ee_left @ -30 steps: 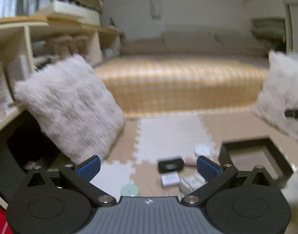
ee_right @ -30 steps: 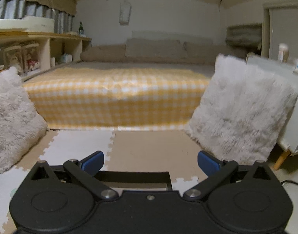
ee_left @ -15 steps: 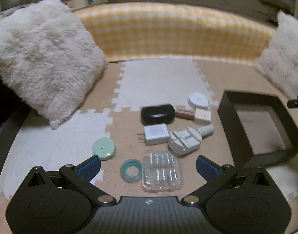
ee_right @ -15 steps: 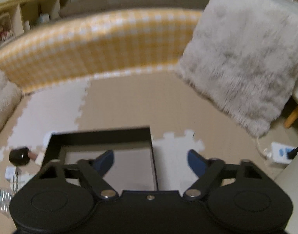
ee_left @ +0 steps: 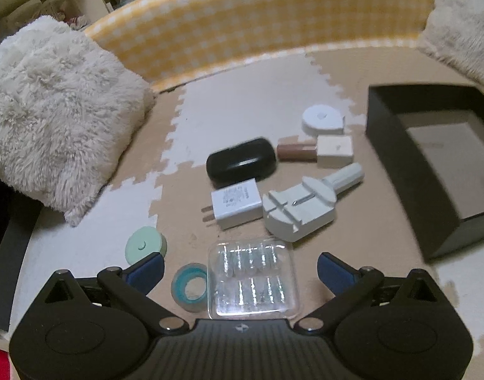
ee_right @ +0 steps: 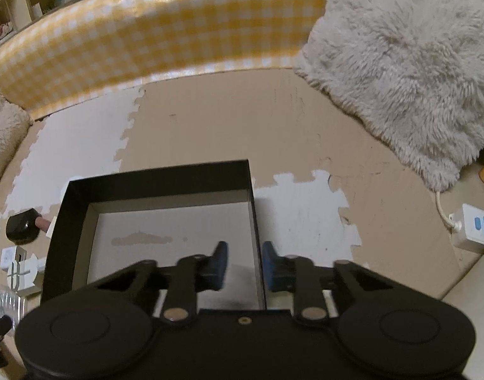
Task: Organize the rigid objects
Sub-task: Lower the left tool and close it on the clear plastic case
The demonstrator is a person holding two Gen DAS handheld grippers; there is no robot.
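small rigid objects lie clustered on the floor mat: a clear case [ee_left: 253,280], teal tape ring [ee_left: 191,286], white charger [ee_left: 237,204], black case [ee_left: 242,162]. the left claw [ee_left: 240,267] hangs over them with fingers wide apart, holding nothing. the black box [ee_right: 159,177] sits just beside the cluster; the right claw [ee_right: 244,264] straddles its right wall, fingers narrowed on either side, contact unclear.

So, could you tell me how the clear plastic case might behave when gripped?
The clear case looks thin-walled and glossy, so it may flex and slip. Lying flat, it should slide, not roll. The open left gripper probably spans it.
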